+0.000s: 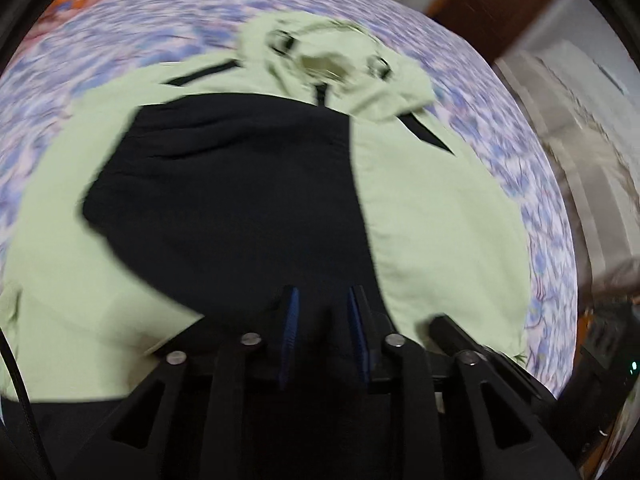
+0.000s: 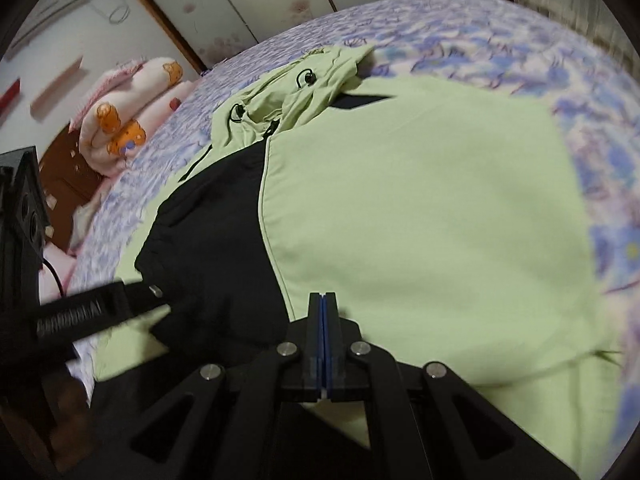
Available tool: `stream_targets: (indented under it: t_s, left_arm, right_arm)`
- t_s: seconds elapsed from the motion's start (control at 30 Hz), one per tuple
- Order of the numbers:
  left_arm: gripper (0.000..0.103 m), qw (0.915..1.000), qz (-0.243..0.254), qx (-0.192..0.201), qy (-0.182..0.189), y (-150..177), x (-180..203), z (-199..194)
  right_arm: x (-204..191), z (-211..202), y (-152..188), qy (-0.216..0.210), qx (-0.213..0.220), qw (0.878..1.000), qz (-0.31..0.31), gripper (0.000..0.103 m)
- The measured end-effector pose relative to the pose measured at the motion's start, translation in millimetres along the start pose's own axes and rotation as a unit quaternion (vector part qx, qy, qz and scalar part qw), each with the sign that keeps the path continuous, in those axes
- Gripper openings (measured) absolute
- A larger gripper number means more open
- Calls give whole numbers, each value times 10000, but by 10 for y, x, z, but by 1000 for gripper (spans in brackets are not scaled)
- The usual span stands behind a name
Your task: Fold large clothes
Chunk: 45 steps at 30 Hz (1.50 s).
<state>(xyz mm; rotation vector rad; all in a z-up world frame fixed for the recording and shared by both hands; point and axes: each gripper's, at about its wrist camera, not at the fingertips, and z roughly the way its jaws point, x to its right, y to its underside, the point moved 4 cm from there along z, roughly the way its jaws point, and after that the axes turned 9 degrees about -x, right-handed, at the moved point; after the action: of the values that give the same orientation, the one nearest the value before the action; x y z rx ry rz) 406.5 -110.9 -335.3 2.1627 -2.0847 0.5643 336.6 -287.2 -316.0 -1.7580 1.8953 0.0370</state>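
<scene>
Pale green fabric with a black lining: a hooded jacket [image 1: 432,200] lies spread on a bed covered by a blue-and-lilac floral bedspread [image 1: 120,60]. One front panel is turned back, exposing the black lining [image 1: 224,200] across the middle of the garment; the other green panel lies flat beside it, the two meeting along a piped edge. The hood [image 1: 328,60] is bunched at the far end of the jacket, with black drawcord toggles showing on it. The left gripper [image 1: 323,320] hangs over the near part of the black lining with its blue-padded jaws slightly parted; dark cloth shows in the gap between them, but motion blur prevents saying whether the pads press on it or merely stand above it. The right gripper [image 2: 323,320] has its jaws fully closed, pad against pad, with nothing between them, and sits above the green panel just beside the piped edge. In the right wrist view the left gripper's body enters from the left edge over the lining. A rolled pink quilt [image 2: 120,120] with orange bear prints lies at the far side of the bed, well apart from the jacket.
</scene>
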Motion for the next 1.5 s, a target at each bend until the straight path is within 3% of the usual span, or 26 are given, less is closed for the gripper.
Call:
stream_targets:
  t_s: [0.07,0.23,0.37,0.43,0.57,0.63,0.73,0.93,1.1,1.23,1.37,1.5]
  left_arm:
    - [9,9999,75,-112,2,-116,53,155]
    - [9,9992,-329,-134,203,-480,-54,391]
    - [9,9984,-525,81,213,-755,-164,442]
    - [9,9982,-545,208,-116,-894,-246,456]
    - [9,9973,-581,322,-318,-1060,-430,454]
    - [9,9965,-675,387,-313,-1113,-548,439]
    - [9,9948,-814,475,-393,-1157,-729,398]
    - [8,9937,-968,416,-394,-1263,-927,330]
    - [8,9913,-740,544,-947,-1386,-920,296]
    - [5,9907,-945,574,-798,-1390,-1083,272]
    - [4,9876,-879,601,-1150,-1432,-1164,187]
    - [3,9893,-833,430,-1117,-1511,-1235,138]
  right_arm:
    - [42,161,-92,83,-46,9999,104,0]
    - [228,322,-464,-214,157,9982,542,0]
    - [338,351,-836,172,368,9986,349,0]
    - [425,356,-1003,330,436,9980,301,0]
    - [641,297,-1210,405,491,9974,348,0]
    - [692,257,-1203,423,523,9972,339,0]
    - [791,152,-1172,790,620,9946,263,0]
    - [1318,-113,-1192,1645,686,9788,1005,0]
    - [1561,-195,-1183,1656,598,9751,1350,0]
    - [1578,-116,-1158,1754,502,9734,1386,0]
    - [1600,-43,-1138,1800,477,9705,1529,0]
    - [1554,27,-1145,2063,377,9684,1352,0]
